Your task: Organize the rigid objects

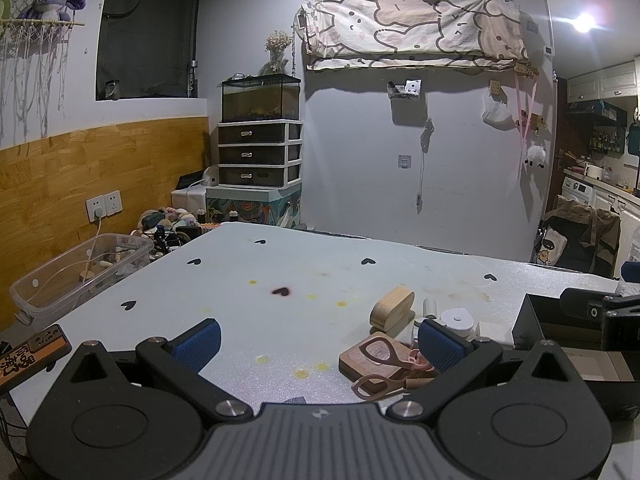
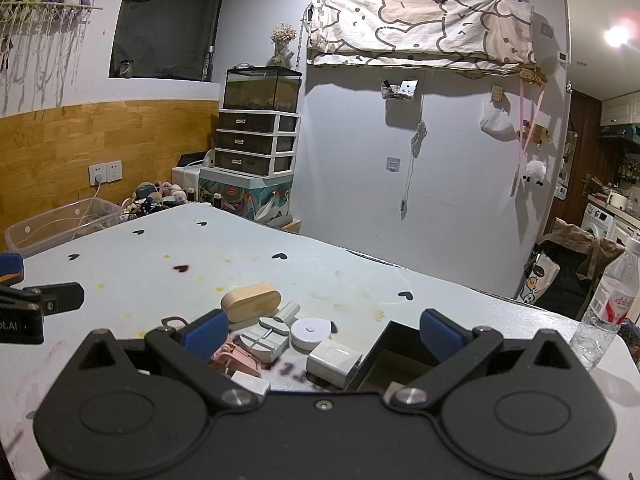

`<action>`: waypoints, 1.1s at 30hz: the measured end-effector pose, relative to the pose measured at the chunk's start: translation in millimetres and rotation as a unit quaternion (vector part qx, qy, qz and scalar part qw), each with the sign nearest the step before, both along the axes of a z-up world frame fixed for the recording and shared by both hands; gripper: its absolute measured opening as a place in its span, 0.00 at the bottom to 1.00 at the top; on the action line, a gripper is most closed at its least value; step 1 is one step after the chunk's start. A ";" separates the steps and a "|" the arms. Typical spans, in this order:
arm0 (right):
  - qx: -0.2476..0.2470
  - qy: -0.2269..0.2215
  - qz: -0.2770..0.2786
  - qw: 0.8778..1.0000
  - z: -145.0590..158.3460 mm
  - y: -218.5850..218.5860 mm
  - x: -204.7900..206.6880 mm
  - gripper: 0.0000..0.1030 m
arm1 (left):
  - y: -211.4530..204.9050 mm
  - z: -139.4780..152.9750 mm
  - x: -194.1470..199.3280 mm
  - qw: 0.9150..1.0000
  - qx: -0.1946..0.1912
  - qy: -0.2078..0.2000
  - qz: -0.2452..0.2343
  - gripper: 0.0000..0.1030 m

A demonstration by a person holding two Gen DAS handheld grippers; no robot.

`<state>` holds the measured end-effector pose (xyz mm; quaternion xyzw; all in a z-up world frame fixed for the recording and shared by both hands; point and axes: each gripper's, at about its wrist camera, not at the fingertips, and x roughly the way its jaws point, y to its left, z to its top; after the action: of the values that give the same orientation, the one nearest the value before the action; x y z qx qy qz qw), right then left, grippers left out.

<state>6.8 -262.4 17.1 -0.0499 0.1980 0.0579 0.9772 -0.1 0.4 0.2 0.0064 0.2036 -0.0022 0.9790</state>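
Room: you face a grey wall (image 1: 360, 160) with a patterned cloth (image 1: 412, 32) hung high on it; left of the cloth, a fish tank (image 1: 260, 98) sits on a drawer unit (image 1: 260, 154).
Tabletop: your pale tabletop (image 1: 240, 280) carries black heart marks and yellow stains; a clear plastic bin (image 1: 80, 276) stands off its left edge.
Black box: an open black box (image 2: 384, 356) sits at the right of the tabletop, a water bottle (image 2: 608, 304) beyond it.
Objects: left of the black box lies a cluster: a wooden oval block (image 2: 251, 302), a round white piece (image 2: 310, 332), a white rectangular case (image 2: 334, 360), pink scissors (image 1: 380, 376) on a brown slab (image 1: 372, 360).
Left tongs (image 1: 318, 344): spread wide, holding nothing, near the scissors.
Right tongs (image 2: 322, 334): spread wide, empty, over the cluster and the box edge.
Hard to make out: your tongs cover the cluster's near pieces; the box's inside is dark.
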 end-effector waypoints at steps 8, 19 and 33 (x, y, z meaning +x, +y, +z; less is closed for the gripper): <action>0.000 0.001 0.000 1.000 -0.9 -1.2 -0.6 1.00 | -16.9 -8.4 0.7 1.000 -0.002 0.002 0.000 1.00; 0.001 0.002 -0.022 1.000 1.3 -2.5 10.5 1.00 | -28.0 -12.5 10.2 1.000 -0.016 0.014 -0.007 1.00; -0.023 0.003 -0.108 0.994 -0.2 -41.9 7.8 1.00 | -8.3 -38.4 36.4 0.996 -0.051 0.051 -0.044 1.00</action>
<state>14.7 -304.3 16.9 -0.0501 0.2067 -0.0521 0.9757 36.3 -7.9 -38.2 -0.0348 0.2521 -0.0556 0.9655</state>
